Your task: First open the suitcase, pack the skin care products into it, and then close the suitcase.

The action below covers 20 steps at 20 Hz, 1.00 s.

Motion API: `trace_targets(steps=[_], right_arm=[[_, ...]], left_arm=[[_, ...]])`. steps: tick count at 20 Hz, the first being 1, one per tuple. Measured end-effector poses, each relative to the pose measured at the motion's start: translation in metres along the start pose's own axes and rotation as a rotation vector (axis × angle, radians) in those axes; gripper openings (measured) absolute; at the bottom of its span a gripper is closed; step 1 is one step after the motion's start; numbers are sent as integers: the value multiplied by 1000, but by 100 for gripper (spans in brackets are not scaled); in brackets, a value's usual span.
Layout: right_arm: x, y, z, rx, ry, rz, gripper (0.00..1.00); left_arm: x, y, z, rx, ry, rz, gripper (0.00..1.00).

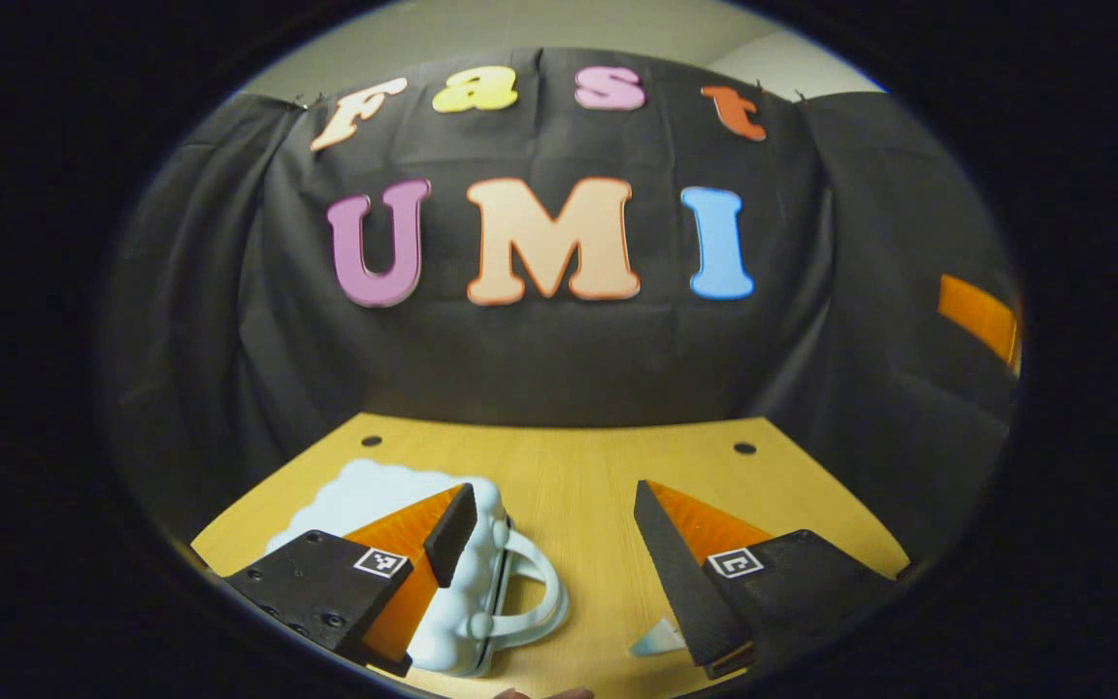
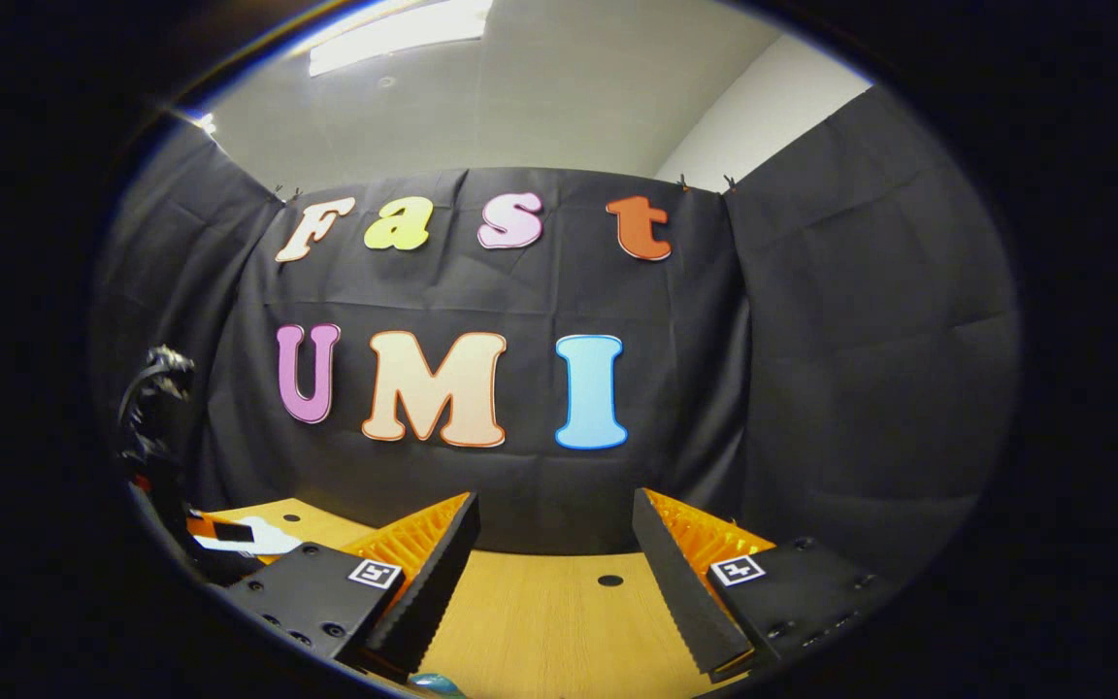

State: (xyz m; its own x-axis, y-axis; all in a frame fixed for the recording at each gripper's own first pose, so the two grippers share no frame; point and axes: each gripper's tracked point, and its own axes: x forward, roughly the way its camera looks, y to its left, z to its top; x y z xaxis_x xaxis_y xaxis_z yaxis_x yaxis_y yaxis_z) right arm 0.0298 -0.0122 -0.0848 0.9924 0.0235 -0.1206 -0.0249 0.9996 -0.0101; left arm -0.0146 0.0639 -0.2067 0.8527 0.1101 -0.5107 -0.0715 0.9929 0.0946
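Pale-blue, cloud-shaped suitcase (image 1: pixel 394 505) with a looped handle (image 1: pixel 530 592) lies closed on the wooden desk (image 1: pixel 578 485). Left hand-held gripper (image 1: pixel 551 529) and right hand-held gripper (image 2: pixel 555 553) both gape wide, empty.

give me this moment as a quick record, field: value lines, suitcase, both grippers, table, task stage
suitcase: small pale blue cloud-shaped case with a loop handle, lying on the table, looks shut
left gripper: open, above the table, one finger in front of the case, holding nothing
right gripper: open, above the table, holding nothing
table: light wood top with small dark holes
other items: a small pale object by the left gripper's finger, too hidden to identify
task stage: appears to be the start, case not yet opened
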Motion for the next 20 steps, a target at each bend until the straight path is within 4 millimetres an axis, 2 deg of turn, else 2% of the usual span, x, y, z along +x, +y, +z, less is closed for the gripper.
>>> trace_targets(steps=[3,9,10,12,13,14,16,20], right_arm=[[2,-1,-13,-14,53,-29,99],[3,-2,-18,-30,68,-63,99],[3,-3,-19,-32,71,-67,99],[3,-6,-20,-33,76,-79,99],[3,-7,-21,-31,76,-85,99],[3,-9,-20,-29,77,-90,99],[3,-10,-19,-25,75,-98,99],[3,-9,-22,-27,80,-100,99]], left_arm=[[19,-3,-35,-44,121,-29,96],[47,0,-84,-68,316,-22,96],[50,1,-92,-74,349,-18,94],[57,4,-107,-88,415,-9,96],[60,8,-113,-81,444,6,96],[64,11,-110,-56,438,11,94],[70,6,-111,-39,458,3,89],[70,-1,-128,-31,534,10,89]])
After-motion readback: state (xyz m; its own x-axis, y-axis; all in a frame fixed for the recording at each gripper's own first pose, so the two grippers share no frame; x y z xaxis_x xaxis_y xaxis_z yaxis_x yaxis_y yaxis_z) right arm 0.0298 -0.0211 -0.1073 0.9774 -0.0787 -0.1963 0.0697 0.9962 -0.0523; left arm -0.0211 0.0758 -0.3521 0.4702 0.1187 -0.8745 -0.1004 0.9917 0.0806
